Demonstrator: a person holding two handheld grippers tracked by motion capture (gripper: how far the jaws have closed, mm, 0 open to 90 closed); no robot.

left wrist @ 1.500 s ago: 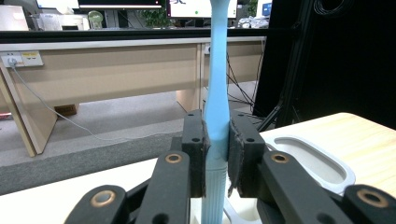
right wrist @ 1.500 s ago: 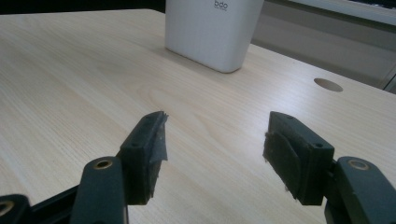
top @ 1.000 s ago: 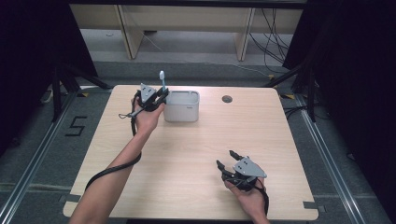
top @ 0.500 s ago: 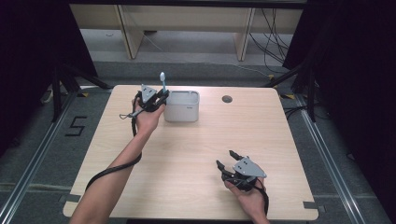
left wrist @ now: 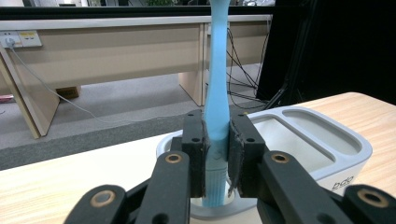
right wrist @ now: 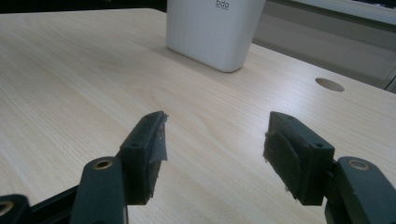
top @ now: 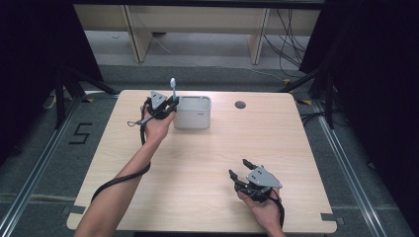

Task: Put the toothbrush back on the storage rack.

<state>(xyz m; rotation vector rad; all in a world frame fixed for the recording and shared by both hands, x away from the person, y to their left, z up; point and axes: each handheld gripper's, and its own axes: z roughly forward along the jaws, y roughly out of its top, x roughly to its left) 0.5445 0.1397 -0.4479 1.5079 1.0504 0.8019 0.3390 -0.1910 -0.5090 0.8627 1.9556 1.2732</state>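
Observation:
A light blue toothbrush point(left wrist: 218, 93) stands upright between the jaws of my left gripper point(left wrist: 217, 163), which is shut on it near its bristle end. In the high view the left gripper point(top: 164, 104) sits at the left edge of the white holder point(top: 193, 112), and the toothbrush point(top: 173, 85) sticks up above it. The holder point(left wrist: 322, 144) has several open compartments; the bristle end hangs over the one at its near corner. My right gripper point(top: 248, 176) rests near the table's front right, open, with nothing between its jaws point(right wrist: 215, 149).
A round cable hole point(top: 240, 104) lies in the wooden table point(top: 207, 163) to the right of the holder. Beyond the far edge stand desk legs and loose cables on the floor. Black curtains flank both sides.

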